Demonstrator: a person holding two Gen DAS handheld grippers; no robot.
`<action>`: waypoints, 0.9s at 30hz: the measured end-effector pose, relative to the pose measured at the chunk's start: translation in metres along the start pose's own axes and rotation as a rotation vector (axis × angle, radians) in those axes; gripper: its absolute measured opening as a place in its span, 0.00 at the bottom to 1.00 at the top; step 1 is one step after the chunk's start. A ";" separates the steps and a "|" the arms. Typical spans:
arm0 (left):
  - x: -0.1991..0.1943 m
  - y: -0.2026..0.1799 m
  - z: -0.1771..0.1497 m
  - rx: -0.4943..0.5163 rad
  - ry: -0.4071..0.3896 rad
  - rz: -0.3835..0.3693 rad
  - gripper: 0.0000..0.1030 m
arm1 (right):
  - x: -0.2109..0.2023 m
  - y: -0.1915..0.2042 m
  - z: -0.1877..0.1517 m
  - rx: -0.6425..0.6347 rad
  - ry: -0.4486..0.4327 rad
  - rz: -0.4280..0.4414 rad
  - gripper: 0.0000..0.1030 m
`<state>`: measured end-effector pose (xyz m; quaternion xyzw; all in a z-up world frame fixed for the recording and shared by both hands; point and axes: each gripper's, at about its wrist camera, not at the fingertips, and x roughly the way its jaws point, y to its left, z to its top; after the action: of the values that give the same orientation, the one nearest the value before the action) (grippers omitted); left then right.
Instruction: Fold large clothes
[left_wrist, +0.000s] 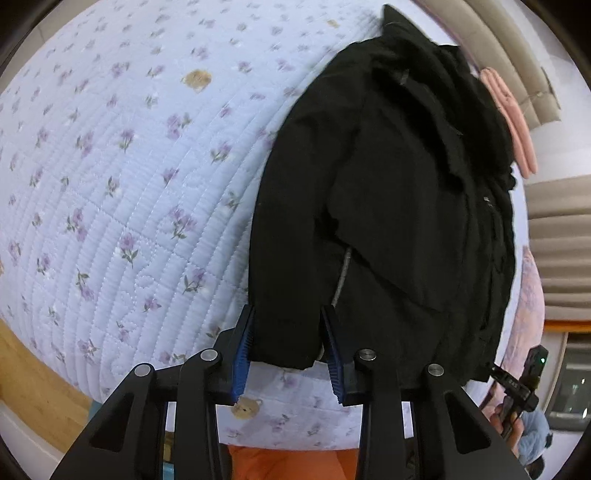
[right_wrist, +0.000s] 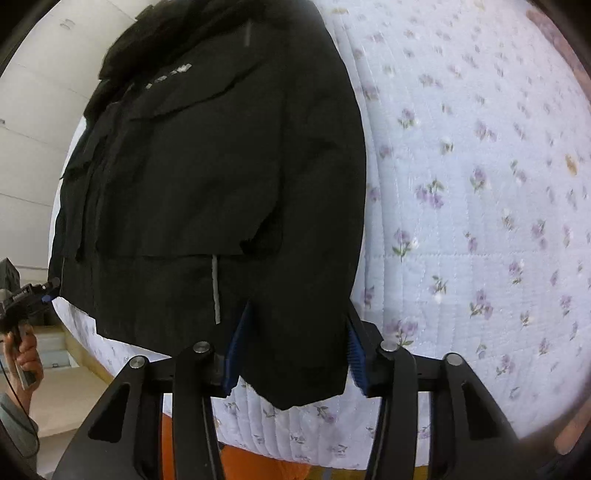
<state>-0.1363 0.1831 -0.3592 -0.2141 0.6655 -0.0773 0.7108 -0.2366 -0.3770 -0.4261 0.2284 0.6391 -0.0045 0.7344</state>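
A bed covered by a pale blue quilt printed with purple flowers is seen against a beige padded headboard, with wooden flooring below at one side and white wall panels at the other.

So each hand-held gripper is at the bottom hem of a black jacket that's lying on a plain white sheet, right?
Not quite: the quilt under the black jacket is not plain white. It is pale blue, quilted, with small purple flowers, as both wrist views show. The rest holds: the left hand-held gripper and the right hand-held gripper each straddle the jacket's bottom hem.
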 end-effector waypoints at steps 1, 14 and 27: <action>0.004 0.003 0.002 -0.032 0.003 -0.016 0.35 | 0.001 0.000 0.001 0.009 0.003 0.006 0.58; -0.054 -0.052 0.041 0.088 -0.103 -0.004 0.08 | -0.043 0.044 0.020 -0.042 -0.034 -0.103 0.14; -0.149 -0.143 0.196 0.277 -0.259 -0.166 0.08 | -0.165 0.102 0.138 -0.033 -0.240 -0.183 0.12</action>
<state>0.0651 0.1535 -0.1606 -0.1765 0.5315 -0.1984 0.8044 -0.1070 -0.3796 -0.2267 0.1551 0.5649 -0.0883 0.8056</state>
